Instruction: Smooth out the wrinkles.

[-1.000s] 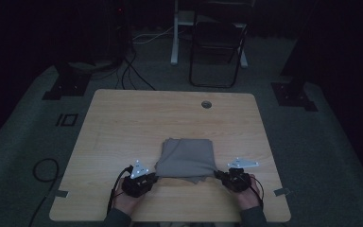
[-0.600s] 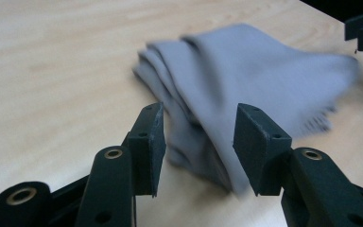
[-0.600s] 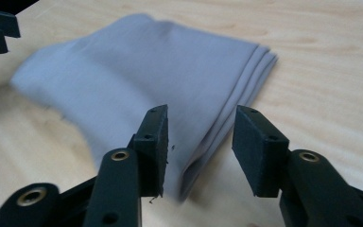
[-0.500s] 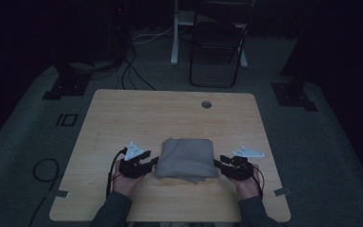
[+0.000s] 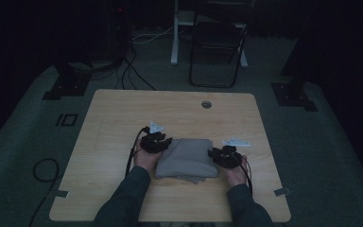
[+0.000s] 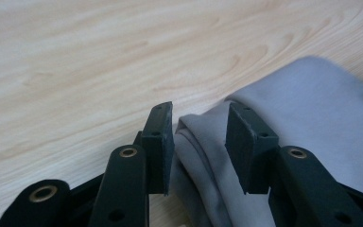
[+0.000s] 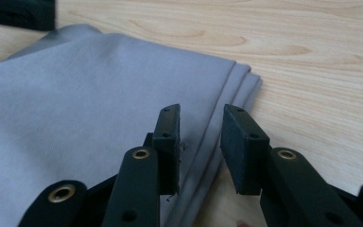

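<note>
A folded grey cloth [image 5: 187, 158] lies on the wooden table [image 5: 123, 109], toward the near edge. My left gripper [image 5: 155, 142] is at the cloth's far left corner. In the left gripper view the left gripper [image 6: 201, 111] is open, its jaws standing on either side of the cloth's [image 6: 312, 109] layered folded edge without pressing it. My right gripper [image 5: 223, 156] sits at the cloth's right side. In the right gripper view the right gripper [image 7: 201, 111] is open too, and the stacked edges of the cloth [image 7: 85, 90] run between its jaws.
A round cable hole [image 5: 206, 104] sits near the table's far edge. Beyond the table stand a black chair [image 5: 217, 42] and a white post [image 5: 175, 33]. Cables [image 5: 45, 170] lie on the dark floor at the left. Bare wood surrounds the cloth.
Both hands have slid away from the person along the cloth's sides, from its near corners; the left has gone farther. The cloth has stayed in place.
</note>
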`<state>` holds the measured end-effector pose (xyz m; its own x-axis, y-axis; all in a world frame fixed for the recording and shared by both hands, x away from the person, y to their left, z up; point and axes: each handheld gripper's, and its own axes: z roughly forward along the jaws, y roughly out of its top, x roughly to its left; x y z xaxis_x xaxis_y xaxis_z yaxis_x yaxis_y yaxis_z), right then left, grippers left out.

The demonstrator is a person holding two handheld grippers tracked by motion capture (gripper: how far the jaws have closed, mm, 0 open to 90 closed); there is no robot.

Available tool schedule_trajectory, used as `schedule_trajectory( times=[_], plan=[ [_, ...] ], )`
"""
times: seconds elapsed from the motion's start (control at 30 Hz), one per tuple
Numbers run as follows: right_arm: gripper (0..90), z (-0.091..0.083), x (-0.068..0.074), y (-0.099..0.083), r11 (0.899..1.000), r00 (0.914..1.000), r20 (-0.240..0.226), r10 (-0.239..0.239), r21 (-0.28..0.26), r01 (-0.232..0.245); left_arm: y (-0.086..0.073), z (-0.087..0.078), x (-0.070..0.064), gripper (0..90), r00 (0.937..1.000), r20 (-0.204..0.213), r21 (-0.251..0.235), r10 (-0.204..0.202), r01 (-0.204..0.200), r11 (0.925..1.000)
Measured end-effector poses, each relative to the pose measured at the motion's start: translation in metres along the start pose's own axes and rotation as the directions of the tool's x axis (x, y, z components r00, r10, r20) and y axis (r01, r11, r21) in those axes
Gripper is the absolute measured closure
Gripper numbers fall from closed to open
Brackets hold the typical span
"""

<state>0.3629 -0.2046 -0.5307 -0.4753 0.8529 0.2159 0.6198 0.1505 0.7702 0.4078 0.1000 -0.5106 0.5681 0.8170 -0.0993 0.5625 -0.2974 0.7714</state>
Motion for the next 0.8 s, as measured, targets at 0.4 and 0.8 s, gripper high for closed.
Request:
schedule_trajectory(
  times=[0.4,0.8],
  plan=[
    [79.0,0.024,0.002,0.011,0.997,0.9998,0.015,-0.015,0.069,0.014,0.0,0.01,-0.001,87.2,0.9997,0.026,0.026,0.0,0.0,0.9996],
    [90.0,0.006,-0.001,0.013,0.999,0.9982,0.056,-0.024,0.038,0.022,-0.012,0.001,0.015,86.8,0.9959,0.009,-0.012,-0.09,0.09,0.9958]
  ],
)
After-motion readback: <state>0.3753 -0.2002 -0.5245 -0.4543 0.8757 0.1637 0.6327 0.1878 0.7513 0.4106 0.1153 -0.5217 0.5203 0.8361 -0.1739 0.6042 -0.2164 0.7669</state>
